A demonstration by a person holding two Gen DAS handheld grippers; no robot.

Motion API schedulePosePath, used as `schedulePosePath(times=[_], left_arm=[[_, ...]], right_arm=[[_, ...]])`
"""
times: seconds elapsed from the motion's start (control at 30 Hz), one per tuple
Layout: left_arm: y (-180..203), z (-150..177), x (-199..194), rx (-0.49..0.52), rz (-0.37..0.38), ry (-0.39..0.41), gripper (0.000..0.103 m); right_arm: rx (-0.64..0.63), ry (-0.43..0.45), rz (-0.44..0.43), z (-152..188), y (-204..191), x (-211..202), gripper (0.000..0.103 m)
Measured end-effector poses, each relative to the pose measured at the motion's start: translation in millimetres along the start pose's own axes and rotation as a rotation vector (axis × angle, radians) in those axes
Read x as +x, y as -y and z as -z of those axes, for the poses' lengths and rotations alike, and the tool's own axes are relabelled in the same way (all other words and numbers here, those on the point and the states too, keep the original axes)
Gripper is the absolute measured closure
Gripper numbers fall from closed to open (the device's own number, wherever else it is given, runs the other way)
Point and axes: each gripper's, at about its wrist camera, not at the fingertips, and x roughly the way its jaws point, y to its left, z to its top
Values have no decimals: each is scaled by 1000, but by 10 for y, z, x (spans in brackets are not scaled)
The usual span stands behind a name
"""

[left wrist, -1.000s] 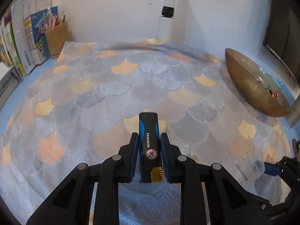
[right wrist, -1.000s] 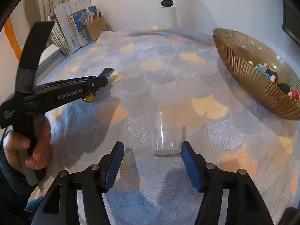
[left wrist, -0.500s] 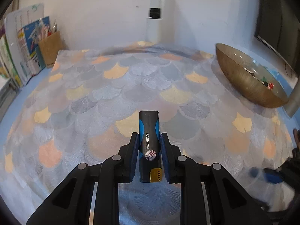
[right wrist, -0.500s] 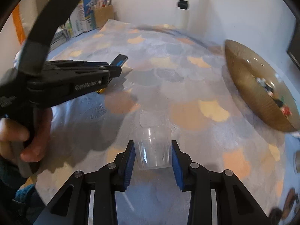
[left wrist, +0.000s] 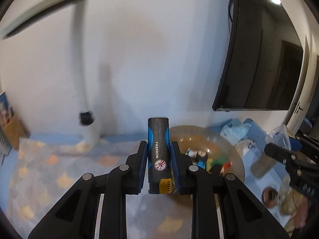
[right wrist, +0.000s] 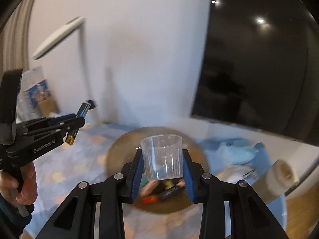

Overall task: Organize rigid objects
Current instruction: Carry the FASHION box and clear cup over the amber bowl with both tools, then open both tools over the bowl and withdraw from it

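My left gripper point(left wrist: 158, 155) is shut on a black and blue lighter point(left wrist: 158, 151) marked FASHION, held upright in the air. Beyond it lies the gold ribbed bowl point(left wrist: 235, 159) with several small toys inside. My right gripper point(right wrist: 162, 163) is shut on a clear plastic cup point(right wrist: 162, 157), held above the same bowl point(right wrist: 117, 151). The left gripper with the lighter point(right wrist: 79, 117) also shows at the left of the right wrist view, raised above the table.
A patterned cloth point(left wrist: 49, 171) covers the table. A white lamp post point(left wrist: 87, 107) stands at the back wall. A dark screen point(left wrist: 257, 55) hangs on the right. Bags and containers point(left wrist: 237, 135) lie past the bowl. Books point(right wrist: 35, 97) stand at back left.
Both grippers have lifted off the table and swung right toward the gold bowl. The right gripper closed on the cup a second ago and now holds it over the bowl.
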Motion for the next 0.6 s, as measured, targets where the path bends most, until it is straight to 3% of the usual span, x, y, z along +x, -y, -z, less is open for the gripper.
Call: schedulePosePath(times=[0.27, 0.37, 0.4, 0.43, 0.47, 0.5, 0.53, 0.6], left_arm=[[334, 201, 809, 14, 16, -126, 83], [418, 216, 867, 33, 16, -114, 83], [435, 198, 871, 36, 19, -106, 83], [440, 183, 842, 39, 26, -93, 79], [428, 169, 823, 39, 35, -93, 58], [395, 163, 797, 29, 43, -104, 45], [332, 164, 771, 5, 48, -107, 24], [202, 182, 658, -43, 62, -74, 22]], right_arm=[[-6, -136, -19, 156, 74, 735, 67], [17, -144, -57, 210, 136, 862, 66], [23, -145, -65, 211, 146, 891, 62], [33, -144, -65, 204, 167, 915, 46], [46, -133, -48, 196, 186, 907, 33], [55, -120, -39, 189, 202, 884, 33], [65, -112, -47, 201, 219, 837, 33], [76, -112, -64, 214, 223, 775, 33]])
